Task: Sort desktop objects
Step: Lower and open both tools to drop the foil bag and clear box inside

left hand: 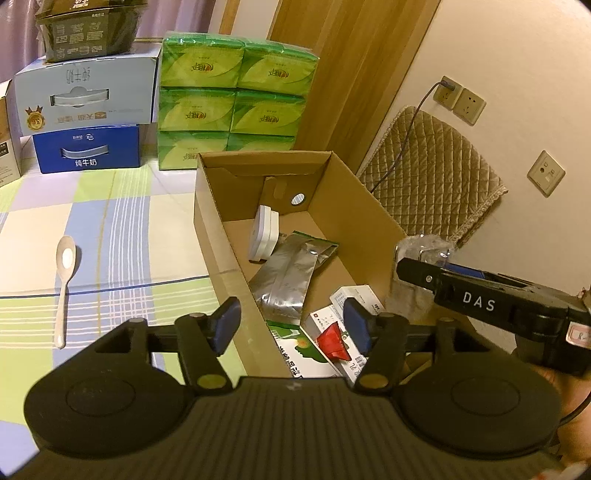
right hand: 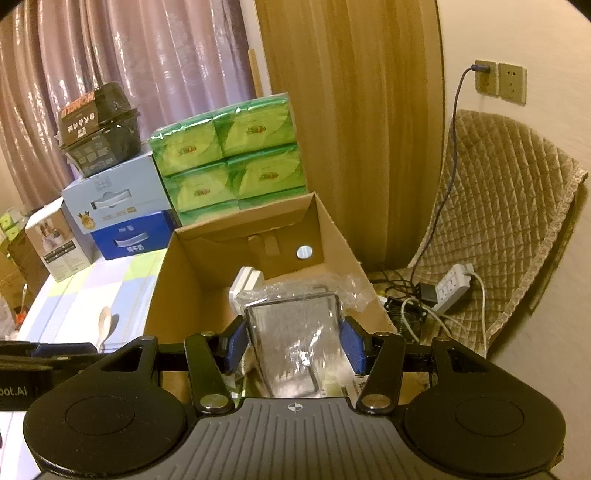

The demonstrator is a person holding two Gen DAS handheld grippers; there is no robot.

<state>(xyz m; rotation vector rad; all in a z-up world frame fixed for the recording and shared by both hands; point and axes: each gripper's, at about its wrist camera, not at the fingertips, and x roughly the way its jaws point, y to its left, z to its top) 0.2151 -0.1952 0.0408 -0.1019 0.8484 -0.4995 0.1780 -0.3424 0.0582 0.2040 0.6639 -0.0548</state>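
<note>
An open cardboard box [left hand: 210,221] [right hand: 162,288] stands on the checked tablecloth. Inside lie a white adapter [left hand: 263,233], a silver foil pouch [left hand: 286,273], a red packet [left hand: 334,339] and printed cartons [left hand: 295,343]. My left gripper [left hand: 291,326] is open, straddling the box's near left wall with nothing held. My right gripper [right hand: 293,345] is shut on a clear plastic-wrapped item [right hand: 291,339], held above the box's right side; the same wrapped item [left hand: 421,254] shows in the left wrist view. A white spoon [left hand: 65,280] [right hand: 104,326] lies on the cloth left of the box.
Green tissue packs [left hand: 232,96] and stacked milk cartons [left hand: 86,122] stand behind the box, with a dark bowl package [left hand: 88,29] on top. A quilted chair [right hand: 498,221], a power strip [right hand: 452,288] and cables sit right of the table. Wall sockets [left hand: 458,99] are above.
</note>
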